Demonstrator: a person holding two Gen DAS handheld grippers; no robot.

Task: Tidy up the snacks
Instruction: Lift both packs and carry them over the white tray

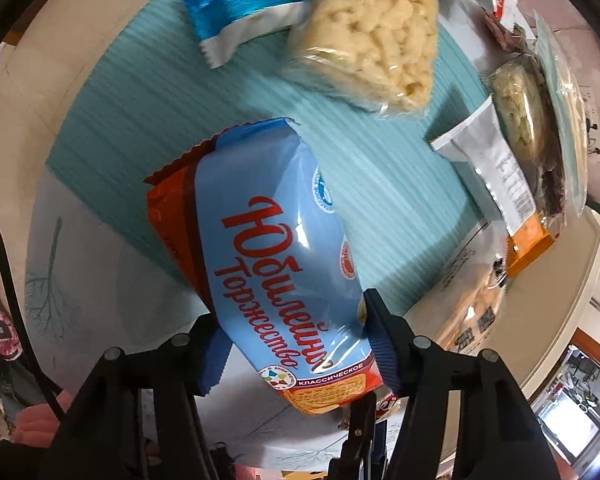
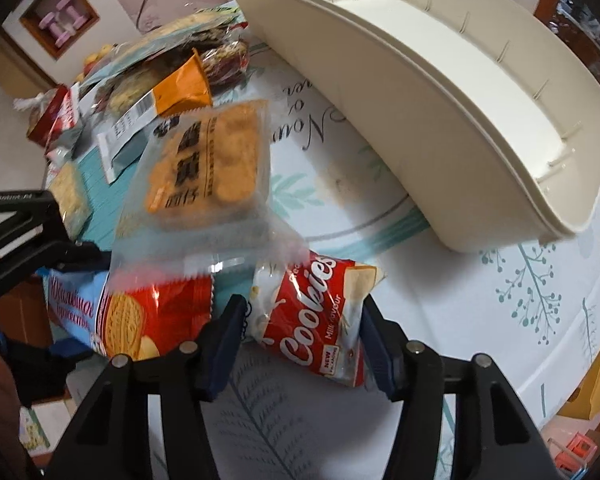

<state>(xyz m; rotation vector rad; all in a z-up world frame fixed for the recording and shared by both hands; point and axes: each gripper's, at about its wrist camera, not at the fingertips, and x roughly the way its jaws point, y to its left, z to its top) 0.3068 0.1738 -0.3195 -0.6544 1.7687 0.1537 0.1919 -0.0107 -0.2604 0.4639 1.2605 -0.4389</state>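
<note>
My left gripper [image 1: 296,354] points down and is shut on a light-blue biscuit pack [image 1: 276,256] with red lettering, one pad on each long side. The pack hangs above the teal mat [image 1: 140,120]. An orange-red wrapper [image 1: 170,216] shows under its far end; I cannot tell if it is a separate pack. My right gripper [image 2: 302,346] is shut on a red and white Cookies pack [image 2: 312,324], which lies on the patterned tablecloth [image 2: 480,320]. The blue biscuit pack [image 2: 76,308] also shows at the left of the right wrist view.
A cream divided tray [image 2: 420,92] stands at the back right. A clear bag of orange crackers [image 2: 212,160] lies over the pile. On the mat are a blue foil pack [image 1: 240,12], a bag of puffed snacks [image 1: 368,32] and a grey-orange pack [image 1: 496,184].
</note>
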